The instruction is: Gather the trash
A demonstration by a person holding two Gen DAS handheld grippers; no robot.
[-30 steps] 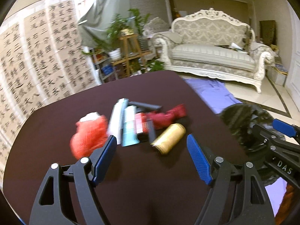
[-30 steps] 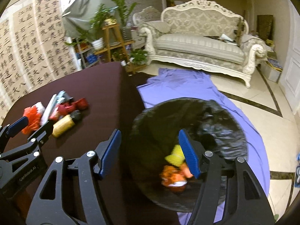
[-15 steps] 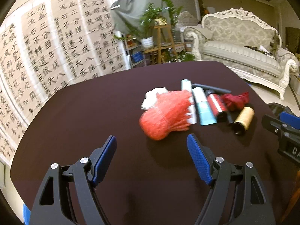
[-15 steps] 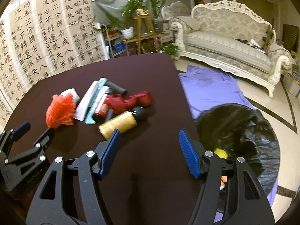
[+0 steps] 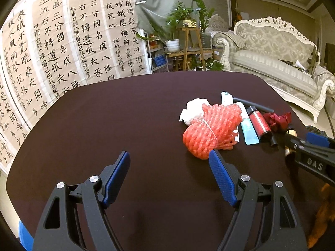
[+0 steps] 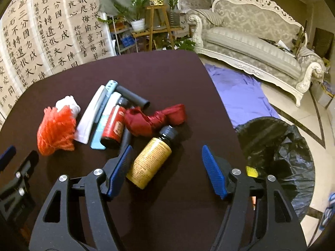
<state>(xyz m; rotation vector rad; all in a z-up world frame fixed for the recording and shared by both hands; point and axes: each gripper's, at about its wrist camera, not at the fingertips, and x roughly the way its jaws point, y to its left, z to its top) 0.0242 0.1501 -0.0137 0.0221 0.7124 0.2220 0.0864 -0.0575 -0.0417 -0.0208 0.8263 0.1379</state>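
Covering most of both views is a dark brown tabletop [image 6: 159, 77] with rounded corners. Behind it hang sheets of calligraphy [image 5: 62, 41]; further back stand potted plants on a wooden stand [image 6: 155, 10] and a pale carved sofa [image 6: 251, 37]. A purple cloth [image 6: 236, 92] lies on the tiled floor, and beside the tabletop's right edge stands a bin lined with a black bag [image 6: 278, 146], something yellow showing inside.

Both grippers tilt down toward the tabletop. The left gripper [image 5: 169, 171] has its blue fingers [image 5: 222, 177] standing apart with only bare tabletop between them; the tip of its right finger sits just in front of the mesh. The right gripper [image 6: 167, 167] is spreading its fingers [image 6: 213, 171], nothing pressed between them; its left finger lies just beside the yellow bottle.

Trash lies clustered on the tabletop: one orange-red foam mesh [image 5: 211, 129], one white crumpled wad [image 5: 194, 110] touching it, two flat tubes, one white [image 6: 92, 117] and one pale blue [image 6: 103, 125], one red canister [image 6: 114, 125], one black cylinder [image 6: 133, 97], one crumpled dark red wrapper [image 6: 155, 119], and one yellow bottle [image 6: 150, 163] with a black cap.
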